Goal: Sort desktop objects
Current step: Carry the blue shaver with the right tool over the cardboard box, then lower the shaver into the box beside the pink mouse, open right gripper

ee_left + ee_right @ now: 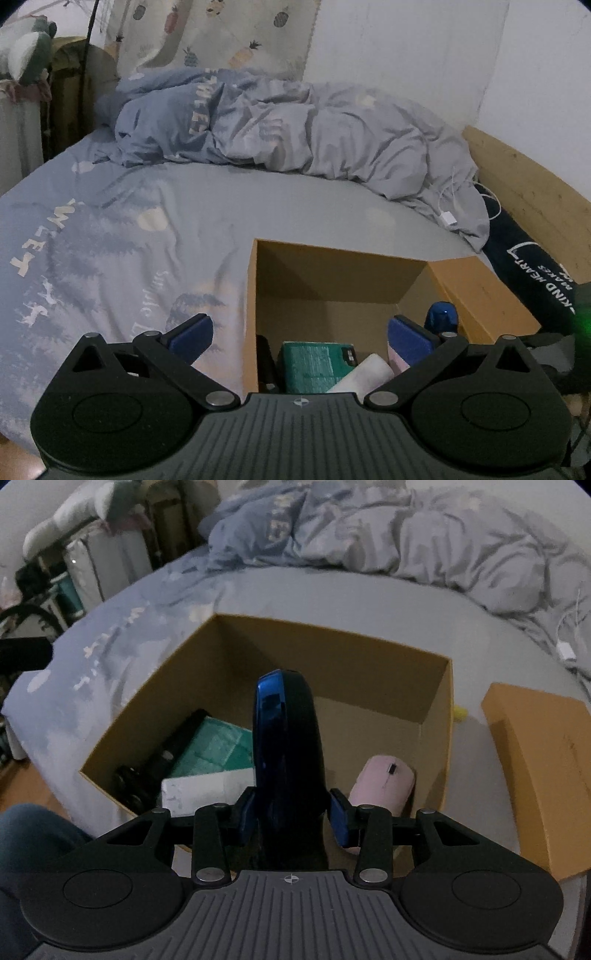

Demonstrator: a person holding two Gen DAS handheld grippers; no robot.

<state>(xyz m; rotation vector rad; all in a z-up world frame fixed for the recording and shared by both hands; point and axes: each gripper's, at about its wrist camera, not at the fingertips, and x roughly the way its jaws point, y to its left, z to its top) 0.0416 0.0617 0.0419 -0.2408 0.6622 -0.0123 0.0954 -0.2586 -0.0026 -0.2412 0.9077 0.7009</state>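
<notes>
My right gripper point(291, 818) is clamping its 2 blue pads point(340, 821) on a glossy blue-and-black mouse point(286, 760), holding it nose-up above the open cardboard box point(436, 716). That box is sitting on the bed point(258, 590), near its front edge, and I am looking down into it from the right wrist view. Inside, a pink mouse point(382, 782) is lying against the box's right wall, a teal packet point(218, 749) is resting toward the left with a white rectangular item point(201, 792) overlapping its near side, and a long black object point(166, 757) is leaning along the left wall. The box's lid point(543, 768) is lying on the bed just beside the box, to its right.

My left gripper point(299, 334) is hanging with its pads point(194, 334) spread wide apart, gripping nothing, pointing over the box's near left corner. A crumpled grey duvet point(295, 133) is lying along the bed's far side.
</notes>
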